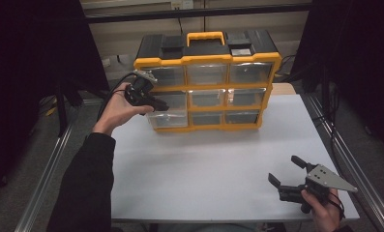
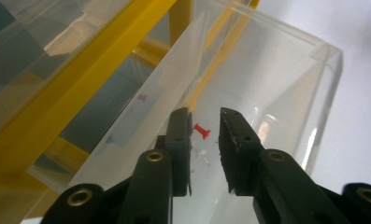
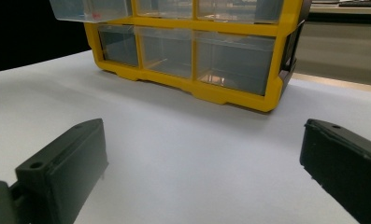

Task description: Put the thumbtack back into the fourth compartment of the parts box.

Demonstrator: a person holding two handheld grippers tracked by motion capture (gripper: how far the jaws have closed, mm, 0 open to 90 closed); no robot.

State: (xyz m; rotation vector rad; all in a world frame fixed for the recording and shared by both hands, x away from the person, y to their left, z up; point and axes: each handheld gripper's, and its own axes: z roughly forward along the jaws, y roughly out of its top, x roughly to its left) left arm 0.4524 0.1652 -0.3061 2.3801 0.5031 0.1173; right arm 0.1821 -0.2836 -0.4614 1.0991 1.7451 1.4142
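Your left claw (image 2: 205,135) hangs released inside the pulled-out clear drawer (image 2: 286,84). The red pushpin (image 2: 201,131) lies just past the tips, centre frame, its pin pointing right, seemingly on the drawer floor. Your right claw (image 1: 287,175) idles released at lower right, over the counter (image 1: 214,164).

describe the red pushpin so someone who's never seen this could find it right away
Start at the yellow and black organizer at the back of the white table. Its middle-row left drawer is pulled out, with the left gripper reaching in. The pushpin lies inside, between the jaws; it is red, while the pins beside it look white.
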